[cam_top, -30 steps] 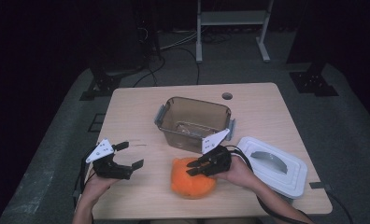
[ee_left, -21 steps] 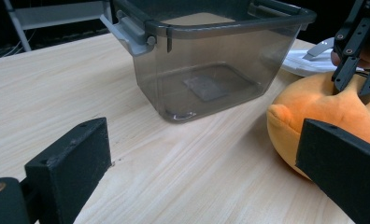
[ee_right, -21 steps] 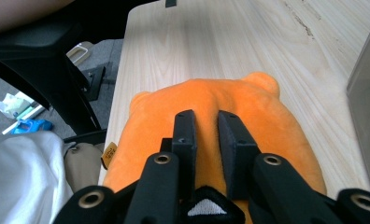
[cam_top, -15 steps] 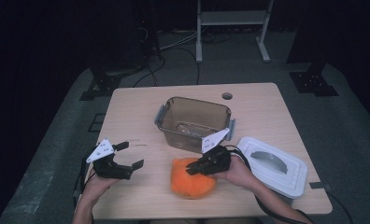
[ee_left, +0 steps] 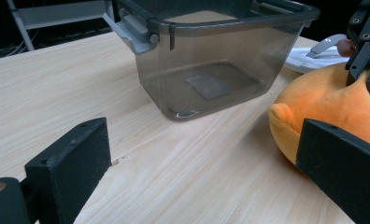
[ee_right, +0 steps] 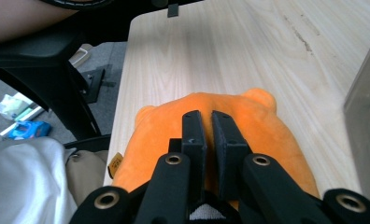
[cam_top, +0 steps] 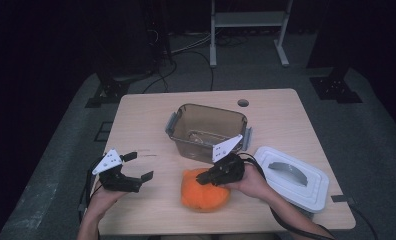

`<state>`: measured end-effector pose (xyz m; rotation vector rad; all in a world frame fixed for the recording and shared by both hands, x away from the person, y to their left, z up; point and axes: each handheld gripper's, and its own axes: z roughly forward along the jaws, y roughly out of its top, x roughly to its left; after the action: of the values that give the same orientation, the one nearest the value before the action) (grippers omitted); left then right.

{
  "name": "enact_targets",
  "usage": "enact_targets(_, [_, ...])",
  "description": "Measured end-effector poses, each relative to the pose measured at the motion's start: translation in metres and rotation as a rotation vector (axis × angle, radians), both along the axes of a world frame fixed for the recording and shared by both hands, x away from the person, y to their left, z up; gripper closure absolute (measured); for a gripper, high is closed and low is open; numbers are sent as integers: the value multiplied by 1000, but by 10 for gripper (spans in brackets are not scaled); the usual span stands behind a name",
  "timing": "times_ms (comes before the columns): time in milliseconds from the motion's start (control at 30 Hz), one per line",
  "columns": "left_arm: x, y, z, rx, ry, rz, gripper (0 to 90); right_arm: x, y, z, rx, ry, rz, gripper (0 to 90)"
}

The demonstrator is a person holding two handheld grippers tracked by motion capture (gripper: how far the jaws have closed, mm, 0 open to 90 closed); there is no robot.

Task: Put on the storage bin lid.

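Observation:
An orange plush toy [cam_top: 204,196] lies on the wooden table [cam_top: 286,125] near its front edge. My right gripper [cam_top: 202,179] rests on top of the plush toy [ee_right: 267,135], its jaws nearly closed with a fold of orange fabric pinched between them [ee_right: 207,114]. To the left my left gripper [cam_top: 140,166] hovers just above the table, open wide with nothing between its fingers [ee_left: 202,154]. In the left gripper view the plush toy [ee_left: 332,100] lies at the right with the right gripper [ee_left: 365,46] on it.
A smoky transparent bin [cam_top: 206,107] with grey latch handles stands without a lid behind the plush; the left gripper view shows its inside bare [ee_left: 211,60]. Its white lid [cam_top: 291,175] with a grey handle lies at the front right. A cable hole [cam_top: 243,103] sits near the far edge.

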<state>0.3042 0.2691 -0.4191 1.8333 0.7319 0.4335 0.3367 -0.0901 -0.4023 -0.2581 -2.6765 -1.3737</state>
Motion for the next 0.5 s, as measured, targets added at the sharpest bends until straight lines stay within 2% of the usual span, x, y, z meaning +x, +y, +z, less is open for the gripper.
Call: enact_targets(500, [0,2,0,-4,-2,6,27,3,0,4,21,22,-21,843])
